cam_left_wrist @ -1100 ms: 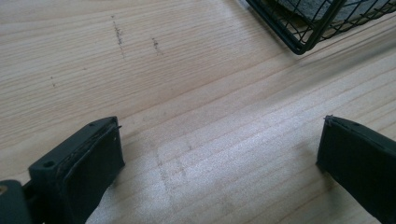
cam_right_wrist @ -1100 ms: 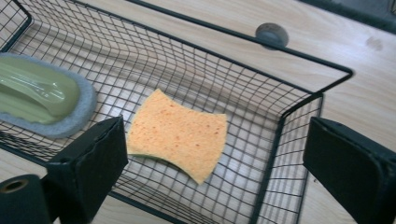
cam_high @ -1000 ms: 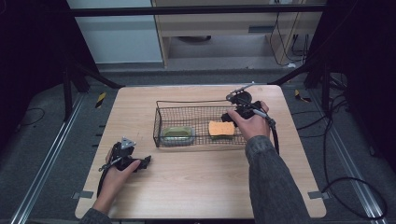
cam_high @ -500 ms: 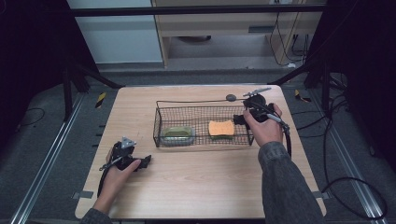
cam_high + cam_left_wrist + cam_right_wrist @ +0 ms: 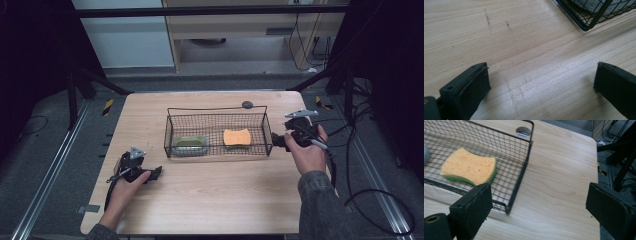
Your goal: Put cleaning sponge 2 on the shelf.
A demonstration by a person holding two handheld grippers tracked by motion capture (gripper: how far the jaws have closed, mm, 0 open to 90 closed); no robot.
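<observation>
Overhead, my right gripper (image 5: 278, 141) sits just outside the basket (image 5: 218, 148), where the sponge (image 5: 237, 137) lies. Left gripper (image 5: 541, 87): jaws spread, empty, over bare tabletop (image 5: 524, 50). Right gripper view: jaws wide, empty. Placing looks done; next, I'd pick another item.
</observation>
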